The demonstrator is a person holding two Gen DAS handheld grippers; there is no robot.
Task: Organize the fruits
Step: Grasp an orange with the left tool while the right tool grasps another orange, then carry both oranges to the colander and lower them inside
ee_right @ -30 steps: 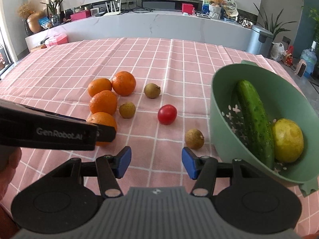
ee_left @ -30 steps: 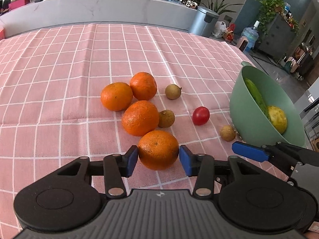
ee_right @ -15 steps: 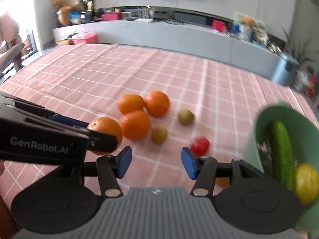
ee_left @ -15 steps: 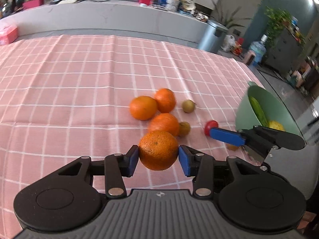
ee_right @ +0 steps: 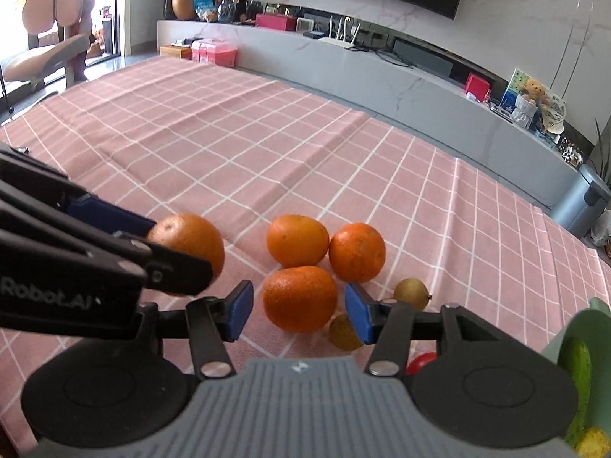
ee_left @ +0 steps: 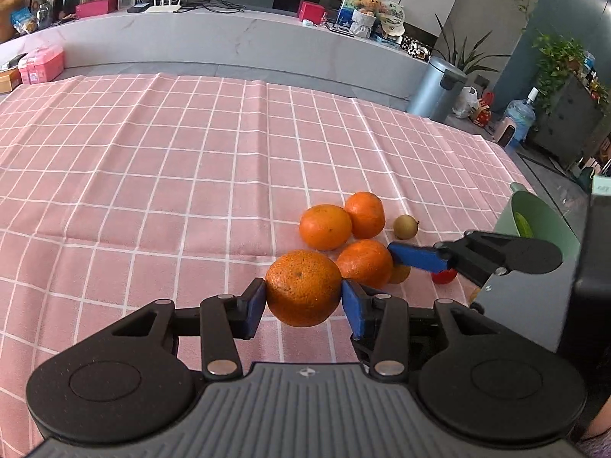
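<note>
My left gripper (ee_left: pixel 303 303) is clamped on an orange (ee_left: pixel 303 288), both blue pads pressed against its sides, and the fruit sits clear of the pink checked tablecloth (ee_left: pixel 152 175) — I can see cloth under its lower edge. From the right wrist camera the same orange (ee_right: pixel 191 242) shows at the left, held up by the left gripper's black fingers.

My right gripper (ee_right: pixel 299 313) has its jaws spread wide with nothing between the pads; it hangs over the cluster of fruit left on the cloth. Through the gap I see the nearest orange (ee_right: pixel 299 297), and behind it two more oranges (ee_right: pixel 297 240) lying side by side and touching. In the left wrist view the right gripper's blue pad (ee_left: pixel 418 256) reaches in from the right, over the fruit beside that nearest orange (ee_left: pixel 364 263).

Two small brown fruits lie to the right of the oranges: one (ee_right: pixel 411 294) just beyond the right pad, another (ee_right: pixel 343 332) partly hidden behind it. A red tomato (ee_right: pixel 420 362) peeks out behind the right gripper's body.

The green bowl (ee_left: pixel 550 225) stands at the right edge of the table, well apart from the held orange. Inside it I make out a cucumber (ee_right: pixel 578 374) and a yellow fruit (ee_right: pixel 592 443) — both cut off by the frame.
</note>
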